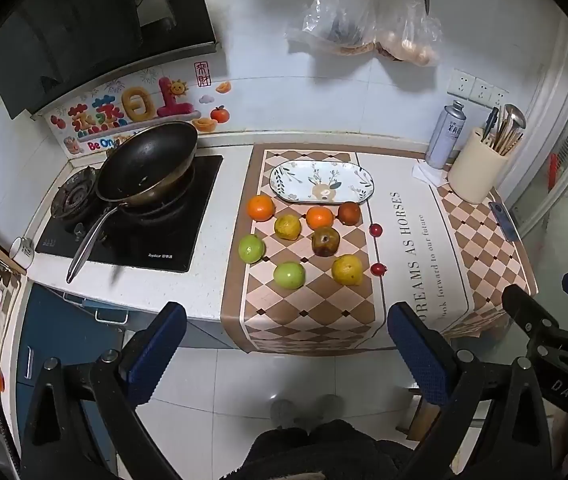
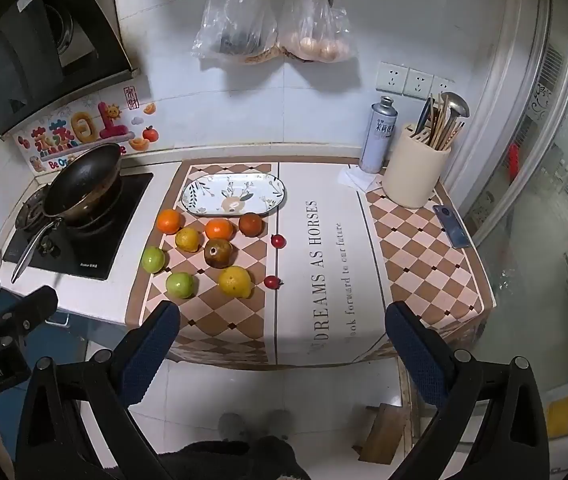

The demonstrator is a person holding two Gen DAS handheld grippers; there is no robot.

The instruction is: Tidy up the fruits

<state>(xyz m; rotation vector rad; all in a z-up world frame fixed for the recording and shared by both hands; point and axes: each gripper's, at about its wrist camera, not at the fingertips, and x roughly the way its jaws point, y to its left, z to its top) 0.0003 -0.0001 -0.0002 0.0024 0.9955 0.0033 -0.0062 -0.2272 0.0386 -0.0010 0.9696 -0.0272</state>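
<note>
From the mat's front edge the way in lies open up to the fruit cluster (image 2: 204, 248) before the oval plate (image 2: 234, 194), while the utensil holder (image 2: 414, 176) and spray can (image 2: 378, 136) crowd the back right corner.

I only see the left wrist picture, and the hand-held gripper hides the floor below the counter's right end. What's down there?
Observer: A brown wooden block on the white floor tiles.
Visitor: And the other gripper? I only catch its edge.
Observer: The right hand-held gripper is wide open and holds nothing, with its fingertips just short of the counter's front edge.
</note>
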